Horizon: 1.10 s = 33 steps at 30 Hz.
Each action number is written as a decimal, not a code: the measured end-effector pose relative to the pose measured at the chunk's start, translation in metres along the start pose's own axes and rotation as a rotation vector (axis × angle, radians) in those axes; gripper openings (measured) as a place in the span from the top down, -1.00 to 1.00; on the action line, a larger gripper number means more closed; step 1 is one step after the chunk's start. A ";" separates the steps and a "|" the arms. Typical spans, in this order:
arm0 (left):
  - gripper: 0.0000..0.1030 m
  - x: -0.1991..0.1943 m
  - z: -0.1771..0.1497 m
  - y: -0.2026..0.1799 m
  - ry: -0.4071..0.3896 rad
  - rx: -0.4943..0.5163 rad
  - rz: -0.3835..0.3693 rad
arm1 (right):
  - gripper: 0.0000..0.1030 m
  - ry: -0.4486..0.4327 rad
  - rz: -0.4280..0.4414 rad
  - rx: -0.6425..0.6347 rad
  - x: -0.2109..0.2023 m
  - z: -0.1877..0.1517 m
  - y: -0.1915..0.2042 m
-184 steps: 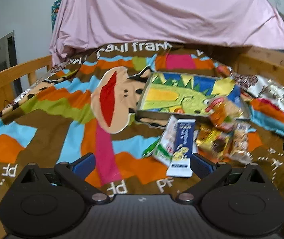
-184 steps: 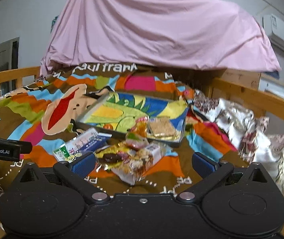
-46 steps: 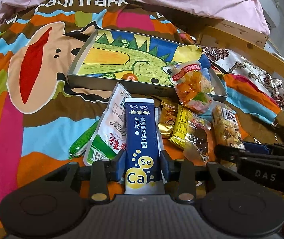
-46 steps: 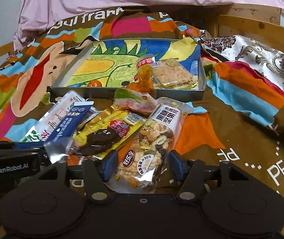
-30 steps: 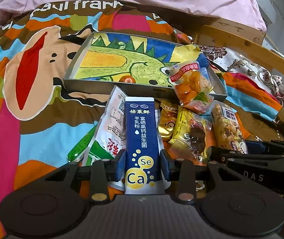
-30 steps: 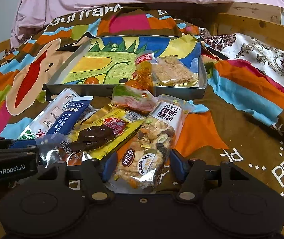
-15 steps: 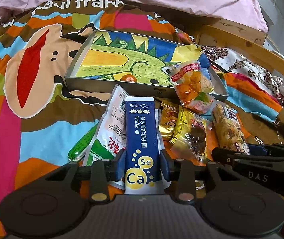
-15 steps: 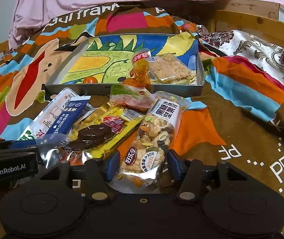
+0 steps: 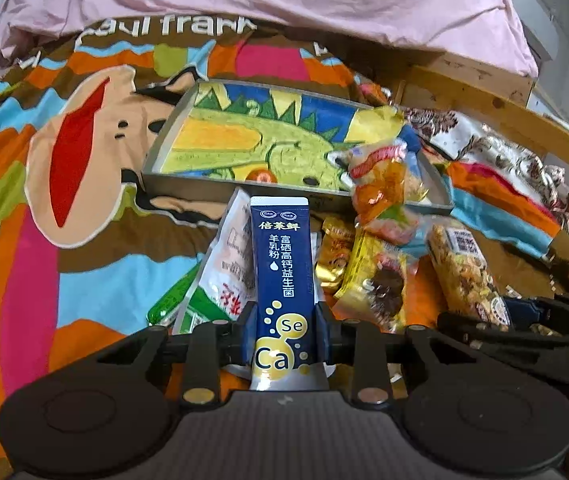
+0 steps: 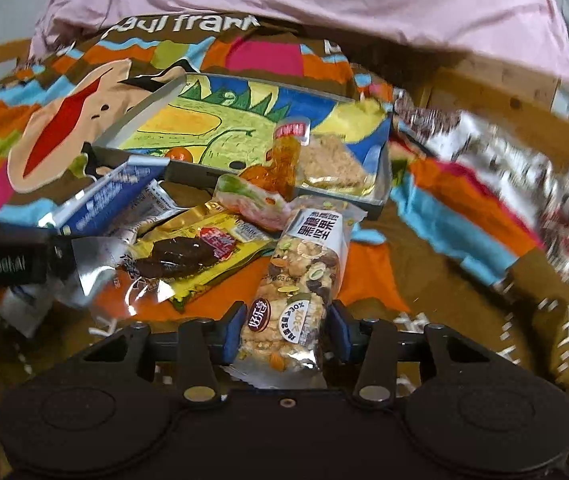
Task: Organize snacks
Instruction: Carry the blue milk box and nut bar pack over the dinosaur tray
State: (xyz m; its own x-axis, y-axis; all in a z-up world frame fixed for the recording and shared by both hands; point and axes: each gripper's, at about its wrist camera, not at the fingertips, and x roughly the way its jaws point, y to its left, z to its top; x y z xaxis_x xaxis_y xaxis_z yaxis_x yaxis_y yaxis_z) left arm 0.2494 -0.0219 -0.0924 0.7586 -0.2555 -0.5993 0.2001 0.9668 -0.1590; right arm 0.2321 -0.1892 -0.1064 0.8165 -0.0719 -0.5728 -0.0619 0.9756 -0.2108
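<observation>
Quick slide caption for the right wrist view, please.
Right claw closing on a clear-wrapped nut bar, snacks piled before the dinosaur-print tray.

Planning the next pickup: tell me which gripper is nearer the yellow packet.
Left. The yellow packet lies just beside the left gripper; the right gripper sits farther off.

White "paul frank" lettering on the striped blanket (image 9: 172, 28); "Se" and "Ca" on the blue sachet (image 9: 282, 280); "30%" on the nut bar wrapper (image 10: 304, 276).
</observation>
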 end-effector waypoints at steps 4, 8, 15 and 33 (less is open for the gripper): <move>0.37 -0.009 0.002 -0.006 -0.030 0.001 -0.002 | 0.14 -0.038 -0.046 -0.066 -0.007 -0.001 0.002; 0.37 -0.014 0.003 -0.011 -0.044 0.004 -0.003 | 0.18 -0.062 -0.086 -0.138 -0.009 -0.003 0.007; 0.37 -0.017 0.002 -0.014 -0.053 0.008 -0.009 | 0.18 -0.072 -0.125 -0.223 -0.007 -0.007 0.014; 0.37 -0.021 0.014 -0.010 -0.090 -0.037 0.001 | 0.18 -0.212 -0.181 -0.236 -0.025 0.002 0.009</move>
State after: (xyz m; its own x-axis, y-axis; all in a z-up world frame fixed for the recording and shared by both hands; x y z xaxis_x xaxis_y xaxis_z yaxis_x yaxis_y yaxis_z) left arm 0.2407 -0.0258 -0.0671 0.8116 -0.2517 -0.5272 0.1774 0.9660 -0.1881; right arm 0.2123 -0.1778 -0.0925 0.9257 -0.1705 -0.3376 -0.0158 0.8744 -0.4850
